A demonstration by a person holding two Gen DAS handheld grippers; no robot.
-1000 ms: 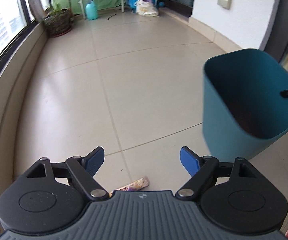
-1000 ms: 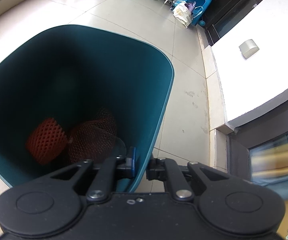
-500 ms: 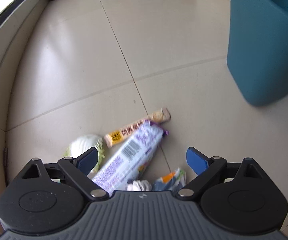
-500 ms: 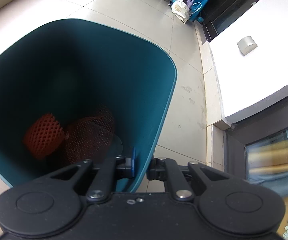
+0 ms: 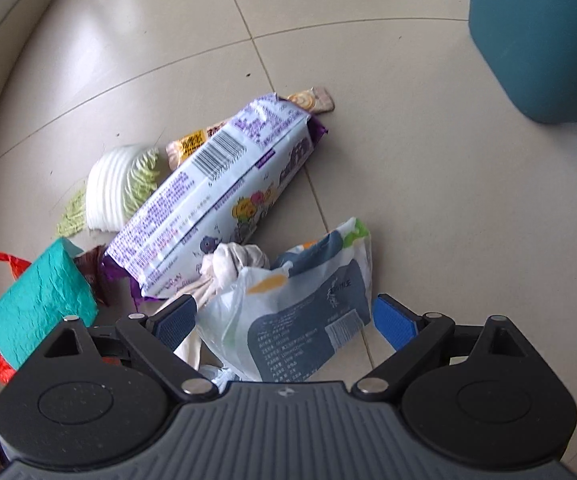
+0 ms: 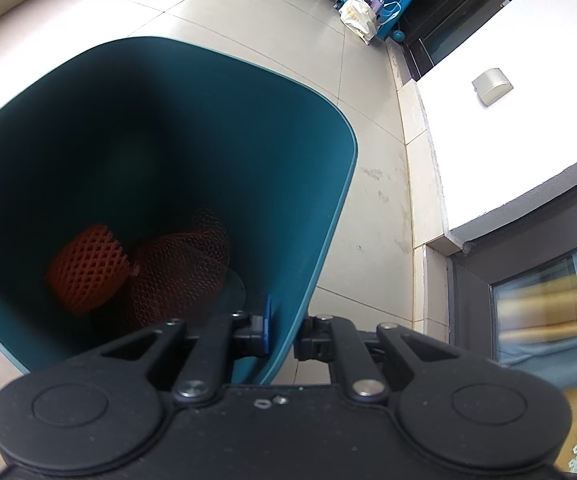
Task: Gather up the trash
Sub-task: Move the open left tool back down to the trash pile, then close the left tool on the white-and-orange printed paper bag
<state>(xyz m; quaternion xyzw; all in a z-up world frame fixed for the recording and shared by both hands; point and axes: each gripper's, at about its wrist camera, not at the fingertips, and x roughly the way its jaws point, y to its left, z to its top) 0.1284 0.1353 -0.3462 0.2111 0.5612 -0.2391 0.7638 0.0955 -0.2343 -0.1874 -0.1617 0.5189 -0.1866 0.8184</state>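
The left gripper has just been opening its jaws and now holds them wide, straddling the white and blue plastic pouch that lies on the tile floor; its pads do not yet press on anything. To take this piece cleanly, sink until both pads flank the pouch's crumpled middle, then close firmly, since thin film slips and folds (the knotted white rag touching its near edge could come along if the left pad catches it). Just beyond lies the long purple and white snack packet, overlapping a slim yellow wrapper, with a cabbage piece beside them. Farther right stands the teal bin, which the right gripper clamps by its rim, jaws narrow.
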